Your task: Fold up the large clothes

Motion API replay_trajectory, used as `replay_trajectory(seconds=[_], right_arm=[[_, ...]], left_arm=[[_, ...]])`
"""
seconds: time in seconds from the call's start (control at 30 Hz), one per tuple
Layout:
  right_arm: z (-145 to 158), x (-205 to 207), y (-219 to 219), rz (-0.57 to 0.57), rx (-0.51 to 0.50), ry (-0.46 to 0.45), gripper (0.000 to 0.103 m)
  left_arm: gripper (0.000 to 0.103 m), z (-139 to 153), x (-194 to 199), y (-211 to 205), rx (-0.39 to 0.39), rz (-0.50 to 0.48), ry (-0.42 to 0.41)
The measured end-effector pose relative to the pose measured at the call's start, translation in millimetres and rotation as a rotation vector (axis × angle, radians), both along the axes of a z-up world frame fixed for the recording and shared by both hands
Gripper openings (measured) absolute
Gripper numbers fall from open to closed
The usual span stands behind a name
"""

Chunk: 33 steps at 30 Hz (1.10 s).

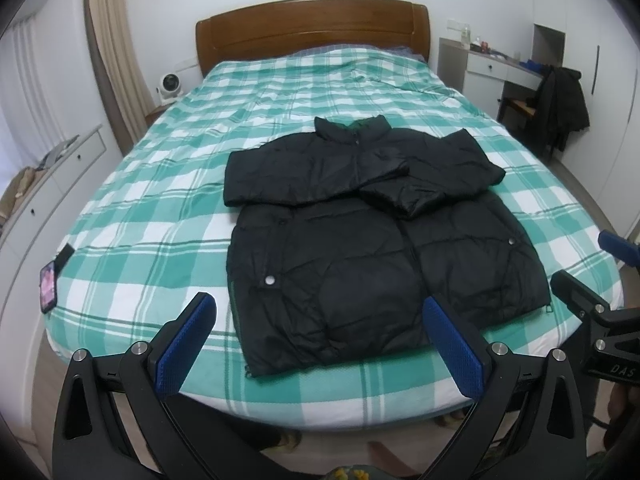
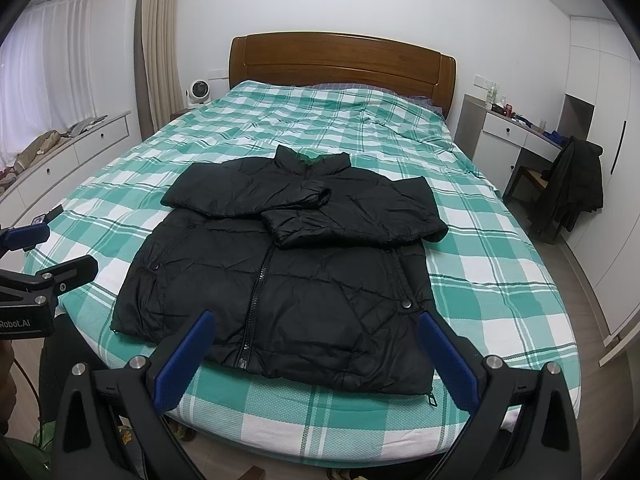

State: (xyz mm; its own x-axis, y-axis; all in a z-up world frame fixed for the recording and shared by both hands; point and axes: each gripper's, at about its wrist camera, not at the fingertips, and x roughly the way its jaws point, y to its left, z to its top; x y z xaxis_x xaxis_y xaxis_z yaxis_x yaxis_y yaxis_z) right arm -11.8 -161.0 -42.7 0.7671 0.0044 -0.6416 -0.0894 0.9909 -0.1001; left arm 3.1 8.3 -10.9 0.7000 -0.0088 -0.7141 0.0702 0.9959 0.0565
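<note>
A black puffer jacket (image 1: 360, 240) lies flat, front up, on the green-and-white checked bed (image 1: 160, 208), collar toward the headboard. Both sleeves are folded across its chest. It also shows in the right wrist view (image 2: 288, 276). My left gripper (image 1: 320, 312) is open and empty, held above the bed's foot edge just before the jacket's hem. My right gripper (image 2: 316, 332) is open and empty, held before the hem on the right side. Each gripper shows at the edge of the other's view: the right gripper (image 1: 592, 280), the left gripper (image 2: 48, 248).
A wooden headboard (image 1: 312, 24) stands at the far end. A phone (image 1: 48, 286) lies at the bed's left edge. A white fan (image 1: 169, 86) sits at the far left. A desk and a chair with a dark coat (image 1: 564, 104) stand at the right. A low white cabinet (image 2: 60, 152) runs along the left wall.
</note>
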Motion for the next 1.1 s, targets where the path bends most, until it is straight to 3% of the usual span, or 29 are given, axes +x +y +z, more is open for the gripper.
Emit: replay_trajectory(seconds=[1.1], right_arm=[[-3.2, -0.8, 1.8, 0.004, -0.006, 0.011, 0.103]], left_arm=[[0.103, -1.1, -1.6, -2.1, 0.000, 0.001, 0.011]])
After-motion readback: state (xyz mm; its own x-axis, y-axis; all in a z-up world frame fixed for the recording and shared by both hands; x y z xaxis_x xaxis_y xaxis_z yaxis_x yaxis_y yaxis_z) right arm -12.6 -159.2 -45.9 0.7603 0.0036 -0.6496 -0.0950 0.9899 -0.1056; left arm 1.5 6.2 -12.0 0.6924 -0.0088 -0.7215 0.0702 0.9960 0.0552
